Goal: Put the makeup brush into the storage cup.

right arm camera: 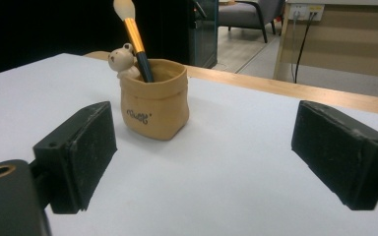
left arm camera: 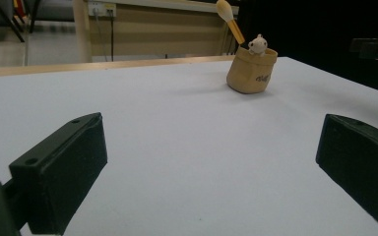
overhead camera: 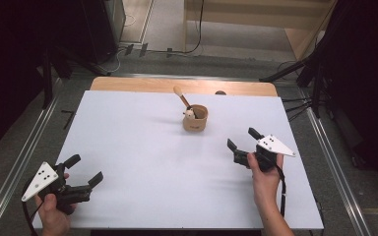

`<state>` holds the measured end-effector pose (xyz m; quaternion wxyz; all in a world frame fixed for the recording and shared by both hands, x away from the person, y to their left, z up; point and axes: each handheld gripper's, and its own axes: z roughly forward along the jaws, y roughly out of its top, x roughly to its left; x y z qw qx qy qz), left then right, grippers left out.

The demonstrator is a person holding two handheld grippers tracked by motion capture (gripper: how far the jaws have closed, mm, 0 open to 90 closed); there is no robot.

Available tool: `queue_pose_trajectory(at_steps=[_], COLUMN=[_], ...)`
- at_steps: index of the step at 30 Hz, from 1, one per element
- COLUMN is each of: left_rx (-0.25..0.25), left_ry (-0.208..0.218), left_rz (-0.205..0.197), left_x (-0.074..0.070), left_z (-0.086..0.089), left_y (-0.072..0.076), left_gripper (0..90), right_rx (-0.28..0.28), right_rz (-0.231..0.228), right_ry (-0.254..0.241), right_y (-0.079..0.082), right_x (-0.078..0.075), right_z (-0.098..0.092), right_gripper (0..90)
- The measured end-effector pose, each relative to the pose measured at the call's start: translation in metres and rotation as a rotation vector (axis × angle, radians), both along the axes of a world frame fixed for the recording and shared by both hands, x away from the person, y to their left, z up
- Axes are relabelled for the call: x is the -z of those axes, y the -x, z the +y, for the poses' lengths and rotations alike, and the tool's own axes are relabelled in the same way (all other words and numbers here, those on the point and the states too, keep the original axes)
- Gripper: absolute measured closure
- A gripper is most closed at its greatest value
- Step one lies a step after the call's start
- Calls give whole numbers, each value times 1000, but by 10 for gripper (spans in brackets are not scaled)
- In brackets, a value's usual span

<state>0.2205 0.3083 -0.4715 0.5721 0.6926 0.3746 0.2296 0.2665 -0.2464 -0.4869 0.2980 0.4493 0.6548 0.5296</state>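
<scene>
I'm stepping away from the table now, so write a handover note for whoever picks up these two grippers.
Left gripper: open, nothing held, near the table's front left corner.
Right gripper: open, nothing held, pointing toward the pot from the front right.
Tan sack-shaped pot with a small bear figure on its rim: upright, mid-table toward the far edge of the white table top.
Brush with black and gold handle and pale tip: standing in the pot, leaning.
Done: brush sits in the pot.
Left: nothing evident; neither gripper touches the pot.
</scene>
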Motion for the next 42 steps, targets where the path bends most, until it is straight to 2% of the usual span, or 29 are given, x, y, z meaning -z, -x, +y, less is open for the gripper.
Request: queue_pose_trajectory(at_steps=[4,9,14,26,38,42], left_rx=[-2,2,2,5,9,10], left_ry=[0,-3,-6,-10,-14,-15], left_rz=[1,-1,-1,-2,1,-1], left_x=[0,0,0,0,1,1], left_z=[-1,-1,-2,-2,-2,-2], left_y=[0,0,1,1,0,0], left_gripper=[0,0,0,0,0,0], right_rx=[11,5,25,30,82,100], right_rz=[-9,21,17,44,50,56], right_ry=[10,24,13,-7,15,4], right_y=[9,22,35,65,90,98], right_x=[2,5,9,17,22,25], right_z=[-7,-19,-30,-52,-72,-79], right_gripper=[95,62,61,0,0,0])
